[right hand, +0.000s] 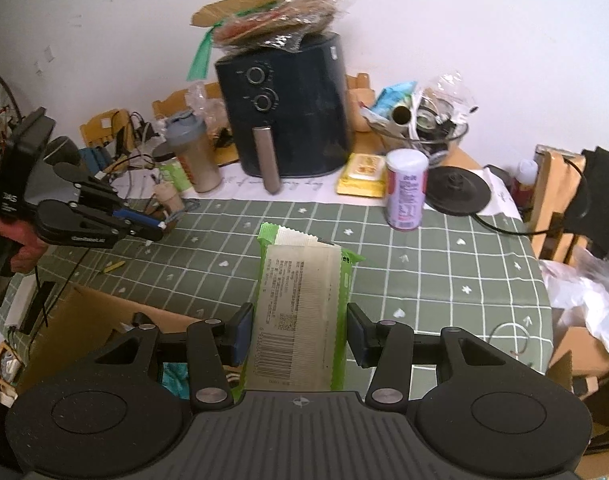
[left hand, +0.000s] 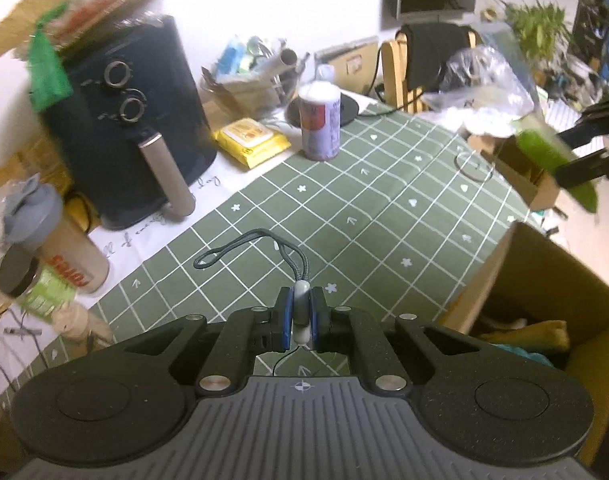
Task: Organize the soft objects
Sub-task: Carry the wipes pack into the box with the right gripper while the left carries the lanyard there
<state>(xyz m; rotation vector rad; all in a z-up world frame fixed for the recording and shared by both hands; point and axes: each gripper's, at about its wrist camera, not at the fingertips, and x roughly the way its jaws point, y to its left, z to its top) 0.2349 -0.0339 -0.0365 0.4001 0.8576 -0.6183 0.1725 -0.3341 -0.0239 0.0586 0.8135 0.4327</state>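
My left gripper (left hand: 301, 317) is shut on the white-grey end piece of a grey braided lanyard (left hand: 240, 249); its loop hangs out ahead over the green checked tablecloth (left hand: 384, 208). In the right wrist view a hand holds that left gripper (right hand: 159, 225) at the left, above the table's edge. My right gripper (right hand: 300, 336) is shut on a green packet (right hand: 300, 300), label and barcode up, held above the cloth. From the left wrist view the right gripper (left hand: 580, 162) and its green packet (left hand: 552, 156) show blurred at the right edge.
An open cardboard box (left hand: 516, 280) with yellow and teal things inside stands below the table's near edge. At the back are a black air fryer (right hand: 288, 120), a shaker bottle (right hand: 192, 156), a yellow pack (right hand: 362, 174), a purple-white canister (right hand: 406, 192) and a cluttered glass bowl (right hand: 424, 128).
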